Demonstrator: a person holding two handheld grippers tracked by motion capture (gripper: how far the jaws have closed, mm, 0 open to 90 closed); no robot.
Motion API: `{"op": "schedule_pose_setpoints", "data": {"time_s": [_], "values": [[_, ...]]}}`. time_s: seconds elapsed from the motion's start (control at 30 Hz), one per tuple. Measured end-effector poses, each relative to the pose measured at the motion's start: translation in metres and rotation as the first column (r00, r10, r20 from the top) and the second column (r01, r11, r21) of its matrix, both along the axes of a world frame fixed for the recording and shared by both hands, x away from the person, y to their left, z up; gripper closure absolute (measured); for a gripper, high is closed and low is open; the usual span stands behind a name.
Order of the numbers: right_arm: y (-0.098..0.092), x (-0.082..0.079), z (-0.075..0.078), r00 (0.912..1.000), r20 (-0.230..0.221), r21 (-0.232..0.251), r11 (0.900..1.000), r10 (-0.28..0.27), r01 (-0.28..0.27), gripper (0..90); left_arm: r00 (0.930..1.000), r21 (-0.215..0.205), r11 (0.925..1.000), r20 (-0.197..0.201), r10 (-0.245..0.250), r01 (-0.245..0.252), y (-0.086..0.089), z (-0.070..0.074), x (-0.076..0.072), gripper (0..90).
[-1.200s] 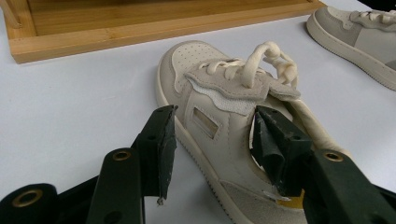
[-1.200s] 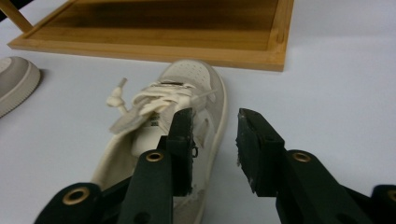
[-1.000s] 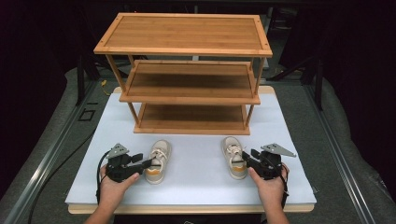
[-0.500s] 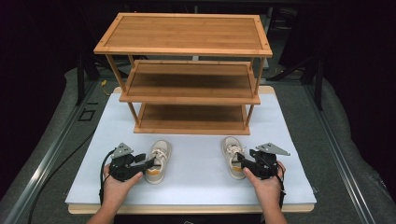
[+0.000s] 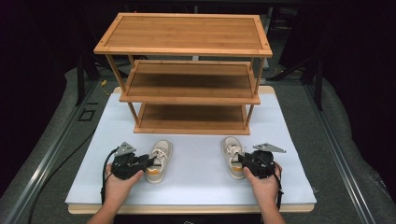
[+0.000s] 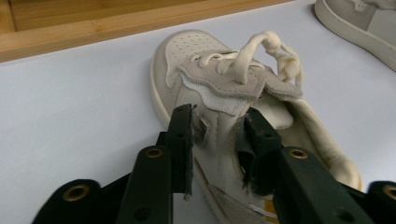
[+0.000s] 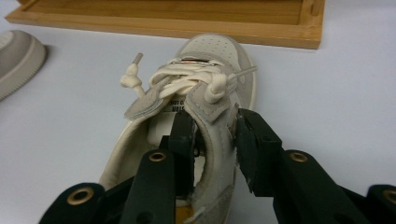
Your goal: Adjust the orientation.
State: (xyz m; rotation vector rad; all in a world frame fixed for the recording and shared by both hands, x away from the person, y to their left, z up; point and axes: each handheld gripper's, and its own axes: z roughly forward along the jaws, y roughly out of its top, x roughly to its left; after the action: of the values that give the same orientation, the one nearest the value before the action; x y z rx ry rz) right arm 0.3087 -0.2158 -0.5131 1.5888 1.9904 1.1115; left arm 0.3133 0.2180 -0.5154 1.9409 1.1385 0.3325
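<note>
We hold two black handheld grippers: the left gripper [image 5: 148,163] and the right gripper [image 5: 240,158] each carry a grey three-cornered plate on top and trail a black cable towards the table's near edge. Up close, their angular black jaws show brass-ringed screw holes and dark, worn pads [image 6: 187,140]. Our forearms are bare, without sleeves.

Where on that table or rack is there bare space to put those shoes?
All three shelves of the wooden rack are bare. The white mat is free between the left shoe and right shoe. It's crowded only near the front, where each gripper meets its shoe.
</note>
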Motion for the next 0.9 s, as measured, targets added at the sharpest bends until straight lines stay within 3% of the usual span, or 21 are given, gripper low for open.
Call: {"op": "schedule_pose_setpoints", "data": {"time_s": [0.23, 0.43, 0.63, 0.9], "values": [[0.021, -0.003, 0.001, 0.9988, -0.001, 0.009, 0.999, 0.05, -0.05, 70.6, 1.0, 0.001, 1.0, 0.001, -0.007, 0.007, -0.011, 0.001, 0.001, 72.0], [0.045, -0.005, 0.0, 0.9938, 0.0, 0.071, 0.991, 0.111, -0.111, 71.9, 0.9998, -0.02, 0.9997, -0.007, -0.018, 0.017, -0.021, 0.0, 0.003, 72.9], [0.068, -0.005, -0.001, 0.9901, 0.012, 0.057, 0.989, 0.14, -0.14, 72.4, 0.9994, -0.024, 0.9992, -0.013, -0.033, 0.033, -0.03, 0.001, 0.003, 73.1], [0.081, -0.006, -0.002, 0.9867, 0.023, 0.055, 0.985, 0.161, -0.162, 72.4, 0.9979, -0.042, 0.9972, -0.018, -0.063, 0.062, -0.041, -0.001, 0.002, 73.0]]}}
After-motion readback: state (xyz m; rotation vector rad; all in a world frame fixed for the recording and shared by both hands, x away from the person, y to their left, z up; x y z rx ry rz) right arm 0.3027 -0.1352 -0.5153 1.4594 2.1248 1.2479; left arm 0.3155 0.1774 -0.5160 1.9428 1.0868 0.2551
